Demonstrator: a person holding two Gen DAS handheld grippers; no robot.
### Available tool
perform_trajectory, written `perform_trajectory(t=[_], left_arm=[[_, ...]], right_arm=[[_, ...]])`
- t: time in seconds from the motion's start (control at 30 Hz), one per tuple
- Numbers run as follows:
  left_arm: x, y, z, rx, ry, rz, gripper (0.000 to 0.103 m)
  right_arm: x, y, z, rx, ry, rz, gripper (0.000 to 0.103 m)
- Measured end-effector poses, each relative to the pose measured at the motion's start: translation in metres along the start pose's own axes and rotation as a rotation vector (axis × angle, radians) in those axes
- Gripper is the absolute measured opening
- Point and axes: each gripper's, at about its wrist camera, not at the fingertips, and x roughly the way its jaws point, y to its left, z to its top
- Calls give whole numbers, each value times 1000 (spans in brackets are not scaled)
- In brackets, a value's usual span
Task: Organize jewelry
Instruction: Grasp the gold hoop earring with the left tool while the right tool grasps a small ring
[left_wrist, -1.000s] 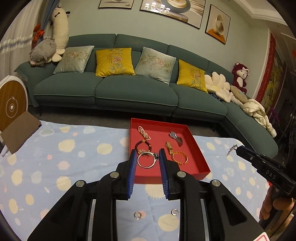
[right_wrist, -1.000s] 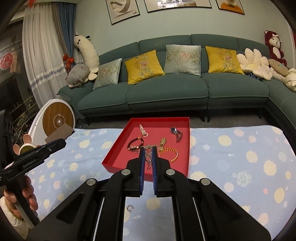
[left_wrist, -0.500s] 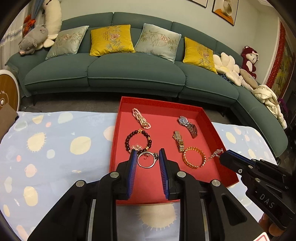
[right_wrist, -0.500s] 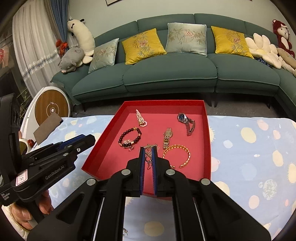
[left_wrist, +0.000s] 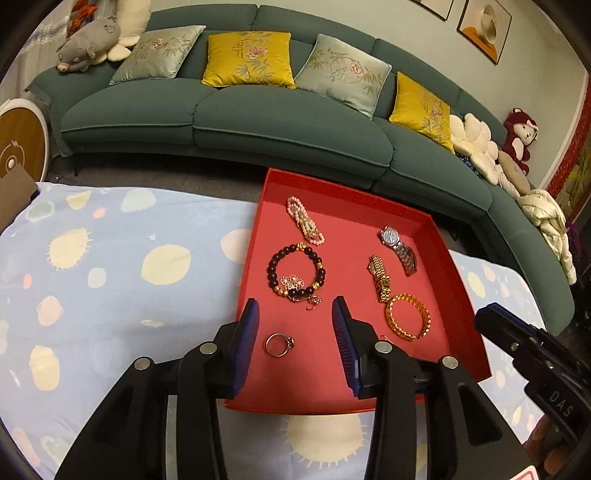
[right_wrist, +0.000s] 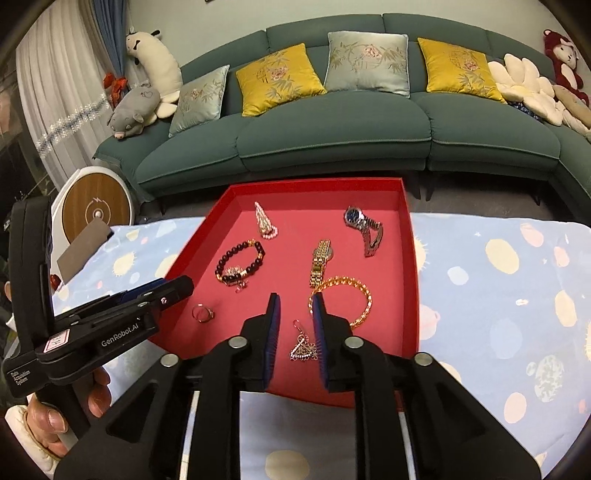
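Note:
A red tray lies on the spotted blue cloth. My left gripper is open above the tray's near left part; a ring lies on the tray floor between its fingers. My right gripper is open over the tray's near edge; a silver pendant earring lies between its fingers. The tray also holds a dark bead bracelet, a pearl bracelet, a gold bangle, a gold watch and a silver watch.
A green sofa with cushions stands beyond the table's far edge. A round wooden-faced device and a brown board are at the left. The right gripper's body shows at the left view's right edge.
Both grippers opened over the tray. The ring left my left gripper and the pendant earring left my right gripper; both now lie on the tray floor.

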Motion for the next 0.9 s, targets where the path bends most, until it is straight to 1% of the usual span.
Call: perform_trajectory(t=[0.07, 0.13, 0.27, 0.33, 0.37, 0.43, 0.47, 0.57, 0.67, 0.73, 0.9], left_arm=[[-24, 3, 5, 5, -30, -3, 39], [-51, 6, 8, 13, -64, -2, 39], [-107, 10, 8, 29, -113, 8, 39], [-132, 9, 0, 56, -130, 28, 39], [-142, 8, -5, 72, -138, 38, 39], [-156, 8, -20, 95, -144, 69, 44], [-161, 8, -30, 105, -139, 89, 49], [-160, 10, -60, 122, -109, 137, 49], [-142, 16, -85, 98, -21, 132, 49], [-129, 18, -94, 93, 20, 127, 49], [-104, 18, -109, 103, 64, 110, 49]], right_arm=[[-27, 4, 6, -10, -54, 0, 32], [-55, 10, 11, -21, -100, -15, 33], [-110, 19, 9, -5, -165, 11, 34], [-130, 23, 1, 1, -171, 35, 34], [-139, 23, -4, 1, -179, 31, 34], [-152, 24, -20, -3, -185, 12, 37], [-155, 24, -28, -3, -183, 2, 39], [-152, 23, -51, 20, -130, 2, 40], [-133, 27, -73, 41, -47, 16, 40], [-115, 36, -84, 5, 6, 21, 40], [-67, 58, -108, -66, 111, 4, 40]])
